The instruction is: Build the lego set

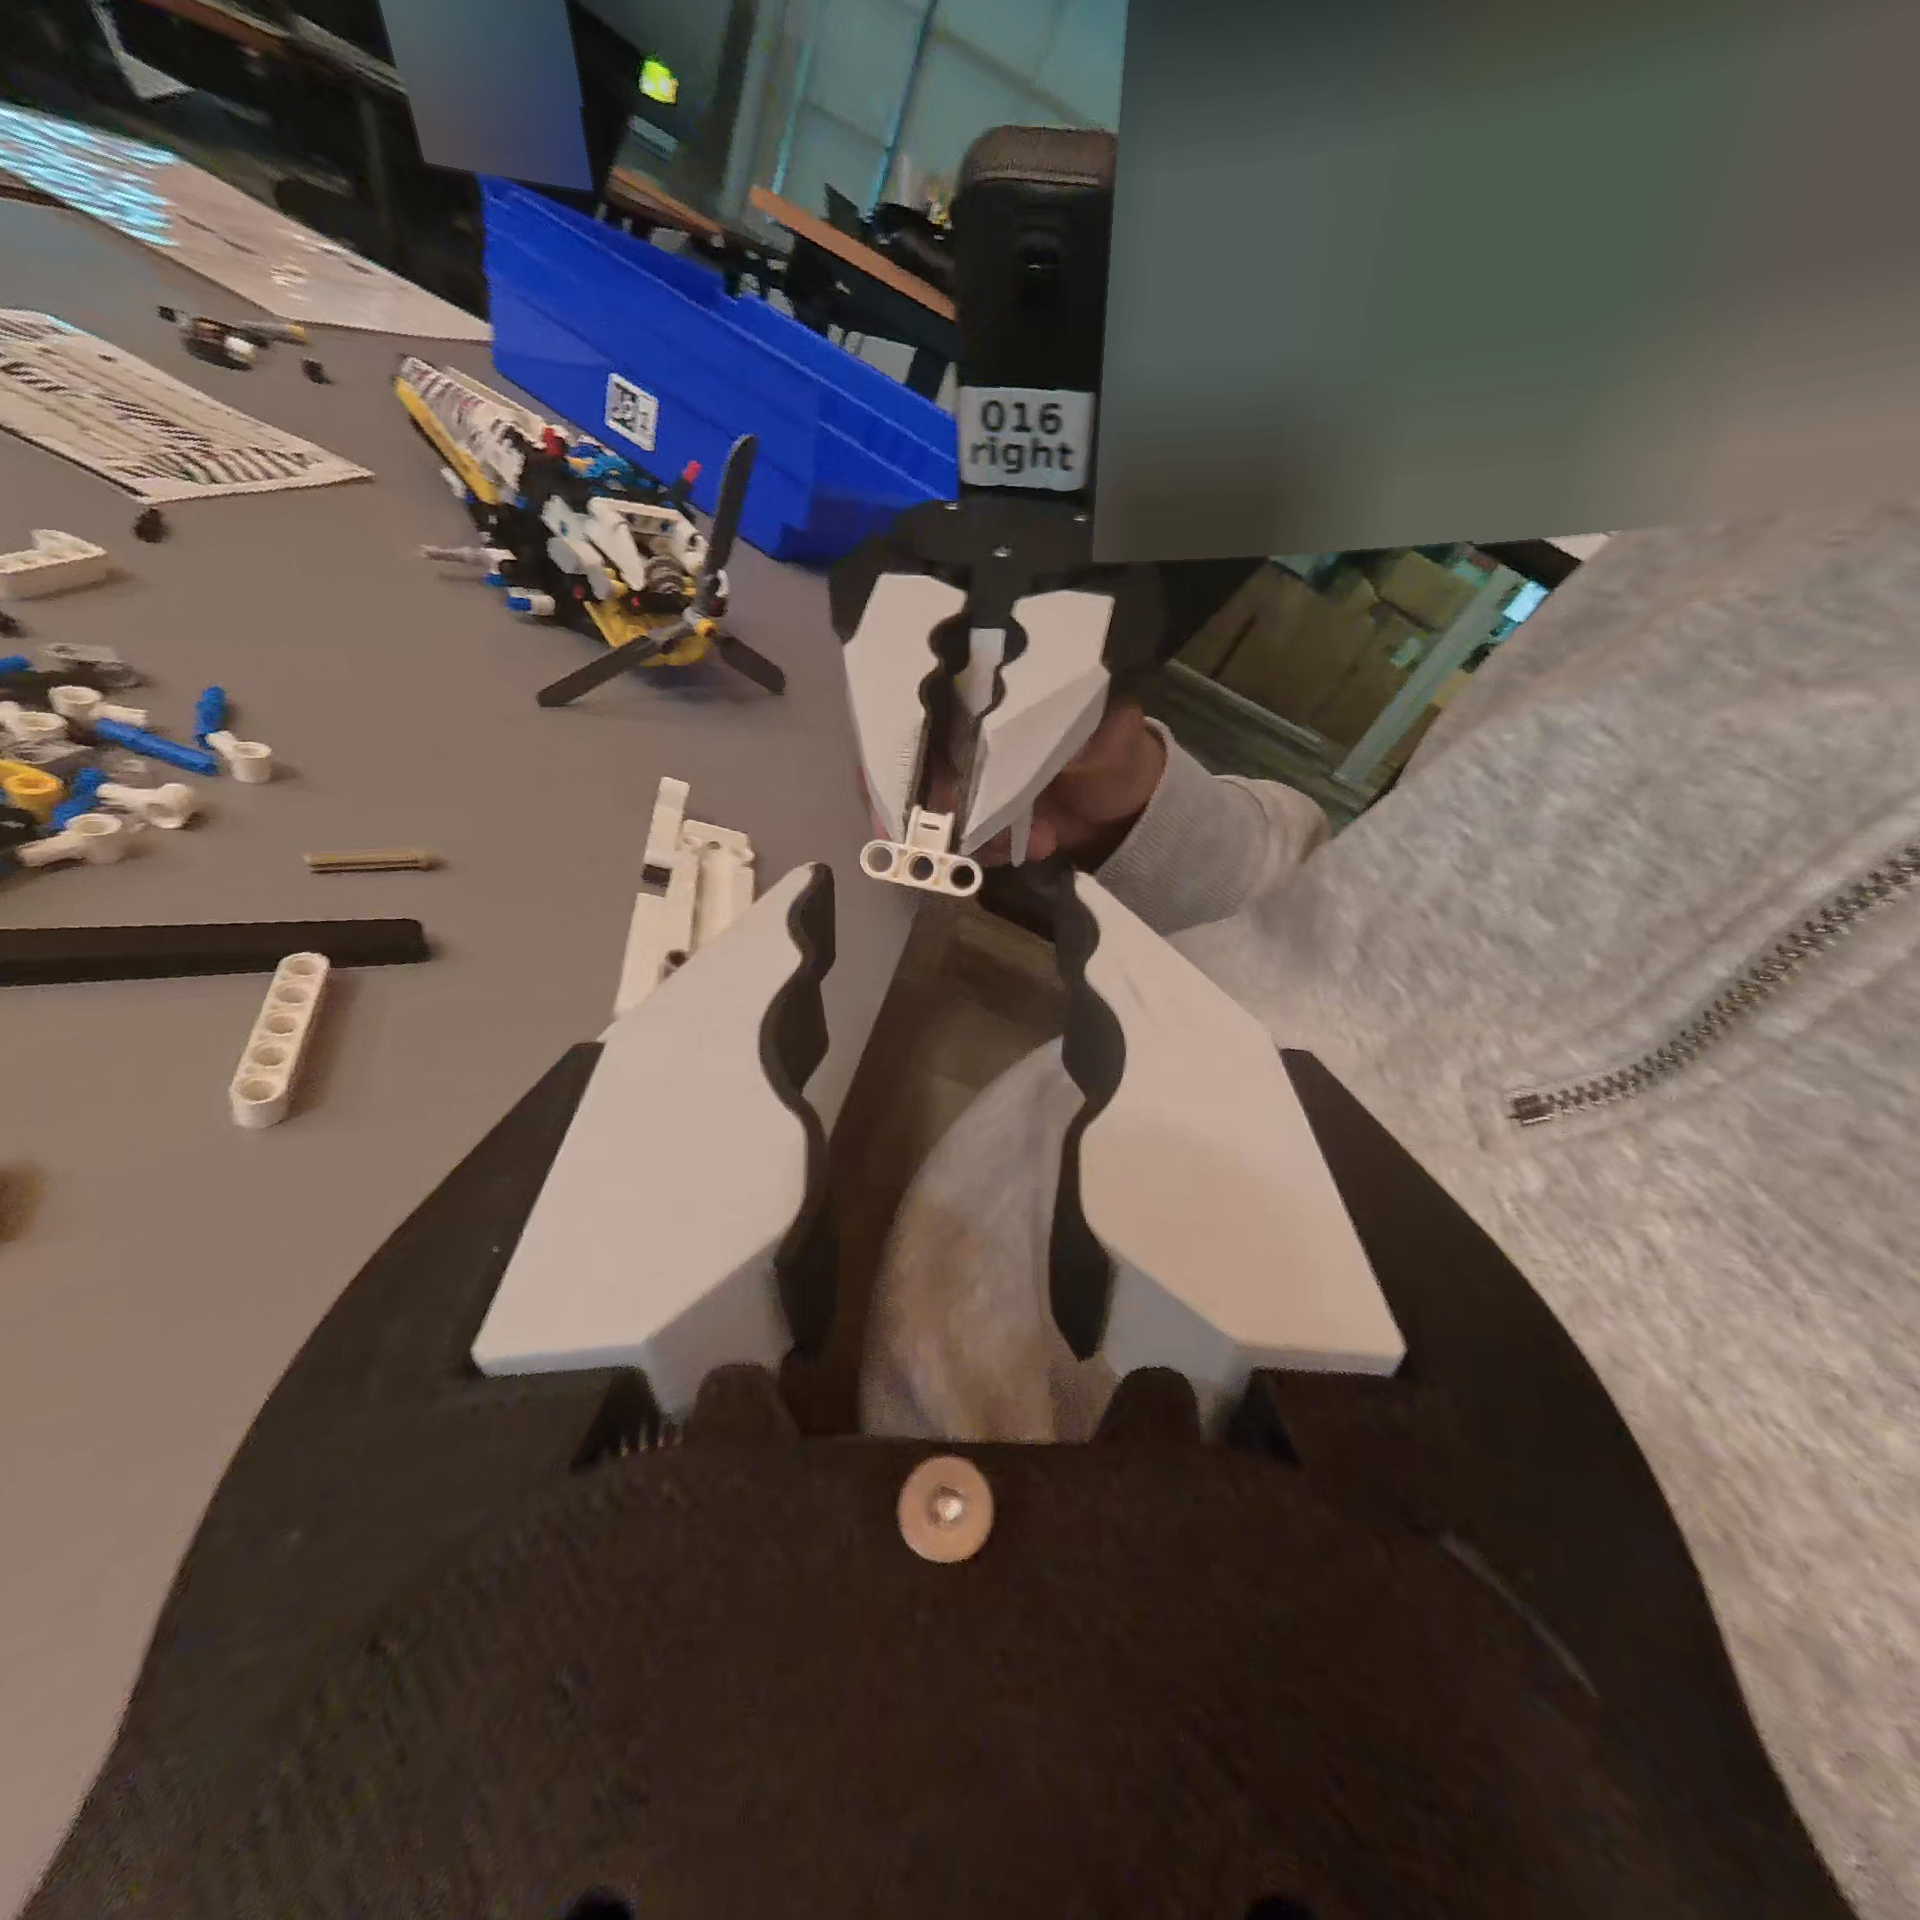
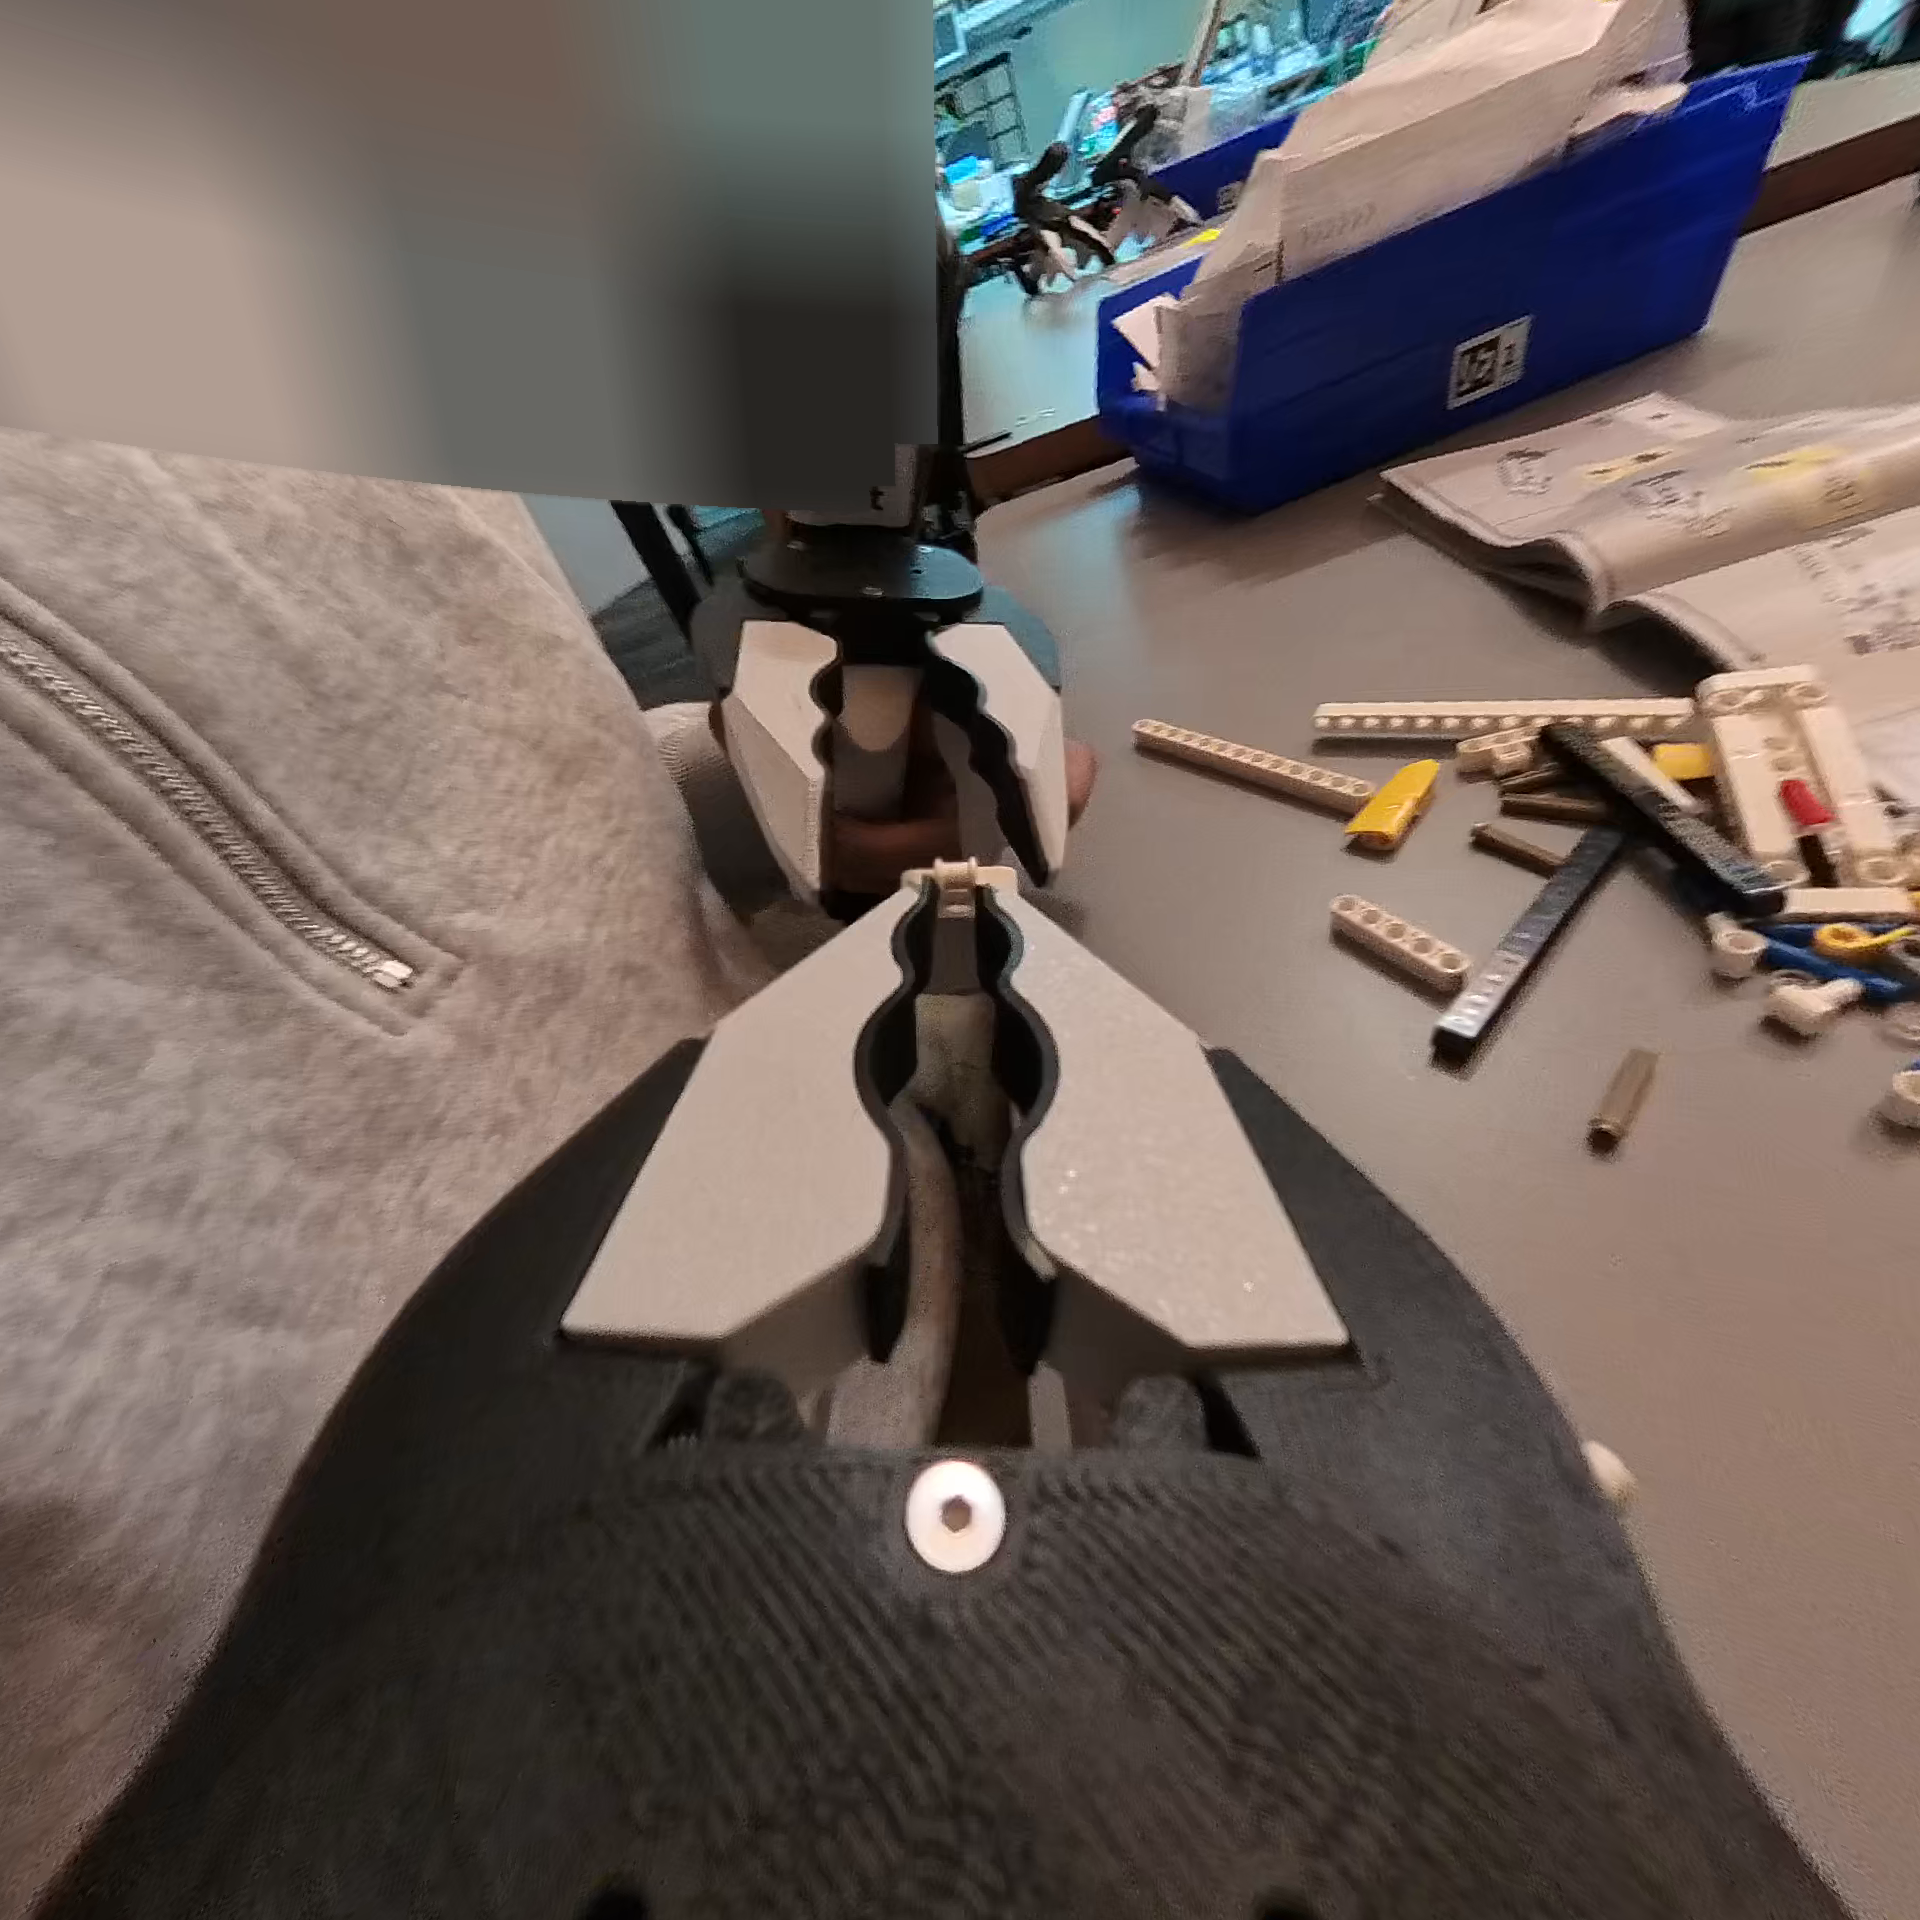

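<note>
Grey table (image 1: pixel 436 1299) carries the work, with the person's grey zip-pocket sweater (image 1: pixel 1662 1039) along its near edge. A blue bin (image 1: pixel 727 374) stands at the far side; in the right wrist view it is stuffed with papers. Open instruction booklet (image 2: pixel 1662 520) lies flat beside the bin. Partly built plane model (image 1: pixel 603 540), yellow, white and black with a black propeller, rests on the table in front of the bin, well apart from both grippers.

Left gripper (image 1: pixel 951 883): jaws stand wide apart with nothing between them; both tips point at the piece carried by the other tool, the piece lying just beyond and between them, not touching as far as can be seen.

Right gripper (image 2: pixel 956 883): jaws nearly closed, pinching a small white connector piece (image 1: pixel 922 857) at the very tips. In the left wrist view the piece hangs below the right tips, its three-hole bar crosswise, its short stem clamped between the fingers. In the right wrist view only its top edge shows past the tips.

Loose items on the table: a heap of beams and pins (image 2: pixel 1714 810), a long black beam (image 1: pixel 208 951), a white five-hole beam (image 1: pixel 278 1039), a white panel assembly (image 1: pixel 681 883), a small tan axle (image 1: pixel 369 860)
</note>
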Demonstrator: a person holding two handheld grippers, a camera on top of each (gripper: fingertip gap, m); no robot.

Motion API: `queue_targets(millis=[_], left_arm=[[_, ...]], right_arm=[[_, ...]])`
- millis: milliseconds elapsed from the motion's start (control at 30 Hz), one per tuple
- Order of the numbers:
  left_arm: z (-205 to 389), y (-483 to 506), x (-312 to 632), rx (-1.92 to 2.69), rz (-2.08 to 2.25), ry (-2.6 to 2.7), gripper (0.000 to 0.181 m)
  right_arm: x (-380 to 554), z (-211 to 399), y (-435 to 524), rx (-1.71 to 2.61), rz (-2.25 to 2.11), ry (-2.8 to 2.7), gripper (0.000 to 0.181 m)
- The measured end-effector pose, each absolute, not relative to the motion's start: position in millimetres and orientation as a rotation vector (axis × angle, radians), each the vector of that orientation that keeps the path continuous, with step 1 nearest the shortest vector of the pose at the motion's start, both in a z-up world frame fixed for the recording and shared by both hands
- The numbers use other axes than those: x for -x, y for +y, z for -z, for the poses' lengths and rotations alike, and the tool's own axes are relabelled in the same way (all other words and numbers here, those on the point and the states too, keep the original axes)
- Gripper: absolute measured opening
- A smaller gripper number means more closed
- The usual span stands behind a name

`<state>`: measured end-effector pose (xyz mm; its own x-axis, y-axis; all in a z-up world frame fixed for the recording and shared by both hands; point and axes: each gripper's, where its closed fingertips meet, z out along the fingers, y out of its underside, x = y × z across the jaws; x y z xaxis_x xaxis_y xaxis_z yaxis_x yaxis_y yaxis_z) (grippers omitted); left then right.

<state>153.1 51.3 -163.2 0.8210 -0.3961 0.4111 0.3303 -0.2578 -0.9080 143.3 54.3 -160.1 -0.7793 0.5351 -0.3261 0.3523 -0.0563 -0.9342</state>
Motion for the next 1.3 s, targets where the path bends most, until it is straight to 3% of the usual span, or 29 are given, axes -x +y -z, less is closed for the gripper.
queue_targets(millis=[300,433,1300], left_arm=[[170,52,-165,1.732,0.765,0.079,0.035],[177,50,-172,1.77,0.779,0.125,0.023],[173,54,-163,1.712,0.769,0.076,0.022]], right_arm=[[-158,163,50,0.965,-2.064,-2.168,0.006],[-161,169,45,0.962,-2.04,-2.228,0.006],[-154,167,48,0.979,-2.039,-2.173,0.006]])
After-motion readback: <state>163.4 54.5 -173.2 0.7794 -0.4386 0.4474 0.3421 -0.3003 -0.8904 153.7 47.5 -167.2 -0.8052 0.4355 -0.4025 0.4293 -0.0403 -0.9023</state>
